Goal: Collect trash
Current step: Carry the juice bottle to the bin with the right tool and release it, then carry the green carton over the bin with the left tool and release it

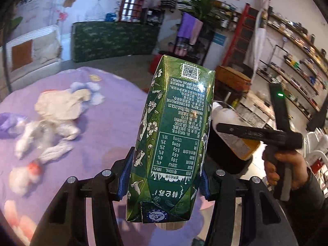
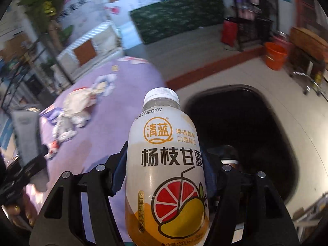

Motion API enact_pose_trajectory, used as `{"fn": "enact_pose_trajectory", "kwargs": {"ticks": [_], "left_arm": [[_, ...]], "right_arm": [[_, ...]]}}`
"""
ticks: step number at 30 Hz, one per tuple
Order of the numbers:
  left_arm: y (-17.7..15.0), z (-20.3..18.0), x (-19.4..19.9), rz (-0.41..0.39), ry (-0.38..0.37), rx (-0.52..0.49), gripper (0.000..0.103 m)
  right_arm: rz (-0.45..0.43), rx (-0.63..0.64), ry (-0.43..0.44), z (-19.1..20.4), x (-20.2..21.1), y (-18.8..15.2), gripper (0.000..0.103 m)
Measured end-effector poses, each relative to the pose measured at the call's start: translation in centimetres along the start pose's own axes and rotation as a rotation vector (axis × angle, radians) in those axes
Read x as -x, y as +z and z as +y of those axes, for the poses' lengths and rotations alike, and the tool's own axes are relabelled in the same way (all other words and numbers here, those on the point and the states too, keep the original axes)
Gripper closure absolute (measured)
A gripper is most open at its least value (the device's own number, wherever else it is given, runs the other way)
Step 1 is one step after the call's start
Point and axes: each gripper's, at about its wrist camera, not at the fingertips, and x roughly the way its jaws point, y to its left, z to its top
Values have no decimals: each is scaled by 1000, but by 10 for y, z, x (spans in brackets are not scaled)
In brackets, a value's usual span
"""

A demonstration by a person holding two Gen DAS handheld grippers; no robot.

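Gripping a green milk carton [image 1: 174,139], the left gripper [image 1: 164,181] pinches its sides; the right gripper [image 2: 166,176] clamps a mango-grapefruit drink bottle [image 2: 166,164] near a black bin [image 2: 242,135]. Both seem ready to drop. Crumpled tissues [image 1: 53,123] remain on the purple tablecloth [image 1: 106,135]. Carton reads "Tetra Pak".

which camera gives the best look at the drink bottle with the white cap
The right wrist view: the drink bottle fills the centre, clamped in the right gripper, with white cap and fruit label fully readable. The left wrist view shows only part of it, beyond the green carton, partly hidden by the carton and a gripper finger.
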Motion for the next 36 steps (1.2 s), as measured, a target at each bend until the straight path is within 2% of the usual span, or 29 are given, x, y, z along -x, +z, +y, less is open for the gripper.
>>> {"fn": "enact_pose_trajectory", "kwargs": {"ticks": [2, 5, 8, 11, 15, 19, 23, 26, 29, 33, 36], "left_arm": [[3, -18, -12, 7, -27, -35, 51], [7, -36, -29, 29, -76, -59, 51], [7, -45, -45, 61, -114, -58, 51], [4, -53, -55, 88, -135, -52, 51], [-4, -62, -54, 100, -143, -63, 51], [-8, -62, -52, 106, -147, -65, 51], [-10, -61, -53, 110, -151, -62, 51], [-10, -62, -58, 116, -153, -66, 51], [-11, -63, -62, 125, -161, -68, 51], [-9, -65, -71, 145, -176, -66, 51], [-6, -67, -80, 164, -192, -69, 51]], "right_arm": [[38, -50, -40, -23, -9, 8, 41], [136, -143, -47, -58, -36, 17, 41], [215, -162, -80, -76, -65, 18, 41], [293, -193, -87, -88, -96, 20, 41], [395, -169, -146, -93, -133, 17, 41], [490, -167, -160, -96, -163, 12, 41], [541, -169, -183, -100, -180, 10, 40], [534, -191, -187, -106, -181, 13, 36], [476, -183, -180, -107, -165, 18, 36], [351, -176, -188, -96, -123, 11, 36], [210, -162, -219, -91, -78, 9, 34]]}}
